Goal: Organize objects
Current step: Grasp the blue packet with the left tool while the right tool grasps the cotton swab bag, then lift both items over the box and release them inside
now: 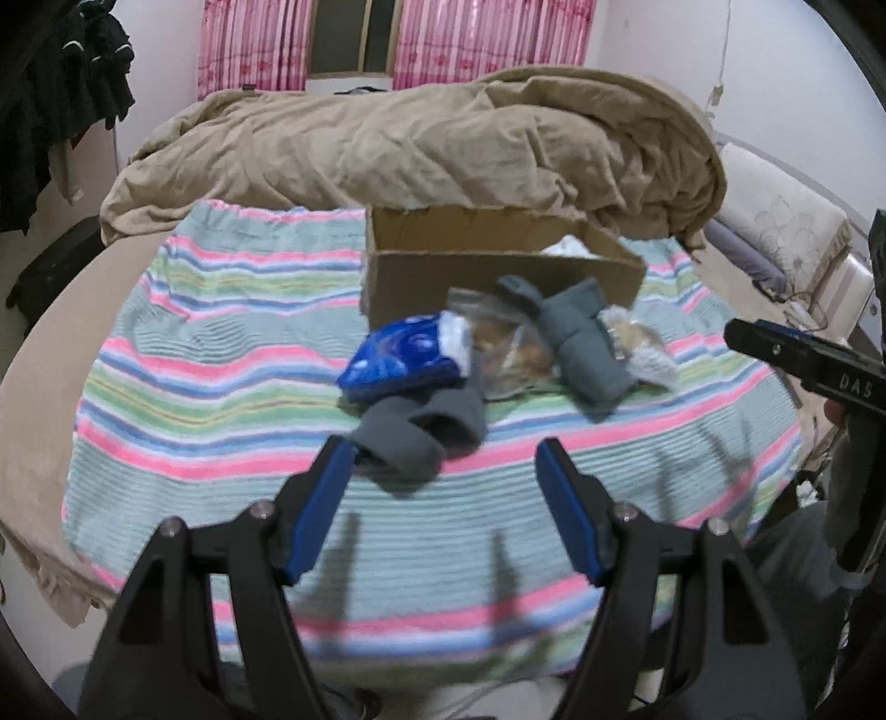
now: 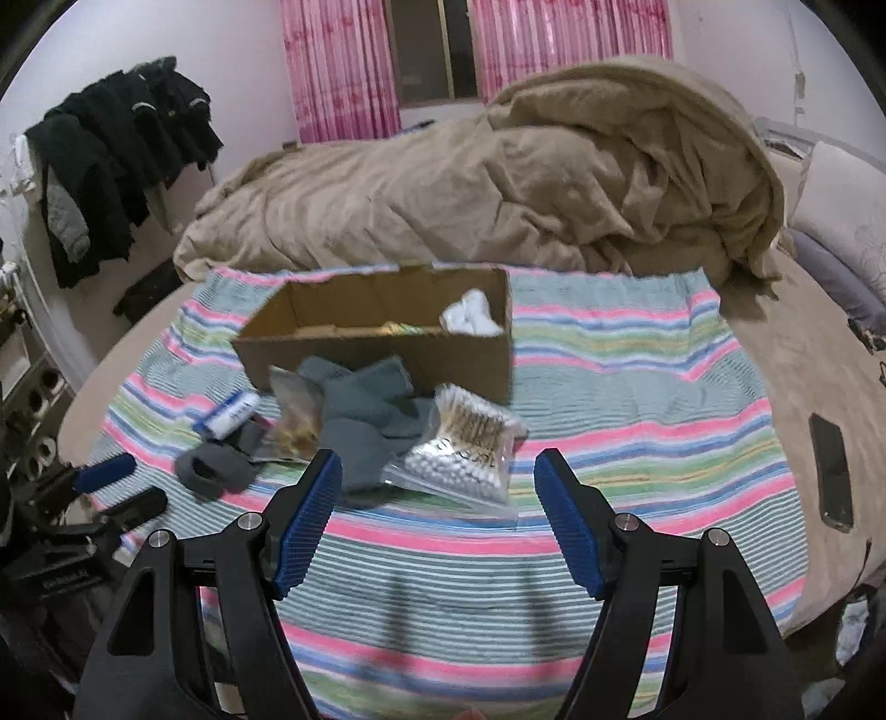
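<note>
Both grippers hover low over the striped blanket [image 1: 232,387] on the bed, jaws spread wide and holding nothing. In the left wrist view the left gripper [image 1: 443,459] points at a dark grey sock [image 1: 421,432], which lies just beyond its fingertips, touching the left one in the picture. Behind the sock sits a blue packet [image 1: 398,360], then a clear bag of brownish items [image 1: 515,349], and a folded grey-green cloth [image 1: 581,343] lying over it. The right gripper [image 2: 437,471] faces a clear bag of cotton swabs [image 2: 465,443] lying just ahead of its fingertips.

Judging by the loose heap in front of the cardboard box [image 2: 376,343], the sorting seems partly done, with a pickup about to begin. The next move likely calls for one gripper to descend over its nearest item, close on it, and carry it over the box's front wall.

Only the right wrist view looks down into the box, showing something white [image 2: 470,313] in its far right corner and a greenish item on the floor of it. It also shows a phone [image 2: 830,471] well apart on the bed at right. Farthest back, a tan duvet [image 1: 421,144] is piled before pink curtains [image 1: 487,39].
</note>
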A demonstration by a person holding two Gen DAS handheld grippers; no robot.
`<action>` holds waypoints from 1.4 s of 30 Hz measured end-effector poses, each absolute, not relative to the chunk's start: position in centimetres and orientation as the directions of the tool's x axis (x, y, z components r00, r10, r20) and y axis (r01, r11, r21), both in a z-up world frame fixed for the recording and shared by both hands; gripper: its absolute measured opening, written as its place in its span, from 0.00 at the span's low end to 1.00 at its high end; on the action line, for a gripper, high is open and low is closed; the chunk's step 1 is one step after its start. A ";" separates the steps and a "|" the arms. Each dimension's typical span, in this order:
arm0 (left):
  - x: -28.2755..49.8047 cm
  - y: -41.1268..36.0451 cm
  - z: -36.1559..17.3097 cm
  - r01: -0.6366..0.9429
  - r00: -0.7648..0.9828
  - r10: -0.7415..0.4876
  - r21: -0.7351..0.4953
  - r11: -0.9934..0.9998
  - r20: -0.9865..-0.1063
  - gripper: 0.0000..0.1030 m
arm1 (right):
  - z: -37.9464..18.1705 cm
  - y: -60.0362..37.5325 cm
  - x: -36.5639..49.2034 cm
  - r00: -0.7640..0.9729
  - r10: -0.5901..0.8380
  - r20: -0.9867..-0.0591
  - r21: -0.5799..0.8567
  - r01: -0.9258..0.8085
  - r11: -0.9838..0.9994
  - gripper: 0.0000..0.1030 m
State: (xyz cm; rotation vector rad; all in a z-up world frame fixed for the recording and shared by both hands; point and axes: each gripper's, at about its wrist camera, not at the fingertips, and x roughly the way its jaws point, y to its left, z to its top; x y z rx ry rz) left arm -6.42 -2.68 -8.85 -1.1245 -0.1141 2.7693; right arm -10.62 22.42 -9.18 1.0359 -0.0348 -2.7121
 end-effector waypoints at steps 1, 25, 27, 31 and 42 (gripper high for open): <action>-7.3 -3.0 -9.4 -0.108 -0.705 0.164 -0.124 -0.986 -0.690 0.68 | -9.9 22.5 -11.1 -0.717 -0.224 -0.660 0.105 0.207 -0.973 0.73; -16.7 -5.8 -13.8 -0.081 -0.706 0.252 -0.279 -0.957 -0.662 0.74 | -17.0 22.8 -20.0 -0.615 -0.336 -0.713 0.228 0.250 -0.941 0.48; -16.0 -5.8 -13.5 -0.089 -0.714 0.251 -0.271 -0.958 -0.653 0.74 | -16.6 22.7 -19.6 -0.624 -0.341 -0.704 0.222 0.262 -0.939 0.47; -15.1 -6.0 -12.8 -0.093 -0.731 0.251 -0.273 -0.958 -0.634 0.73 | -16.1 22.9 -18.7 -0.636 -0.339 -0.693 0.223 0.257 -0.940 0.47; -11.9 -5.6 -5.6 -0.112 -0.798 0.253 -0.277 -0.954 -0.548 0.73 | -9.9 21.9 -15.8 -0.724 -0.351 -0.593 0.197 0.292 -0.936 0.47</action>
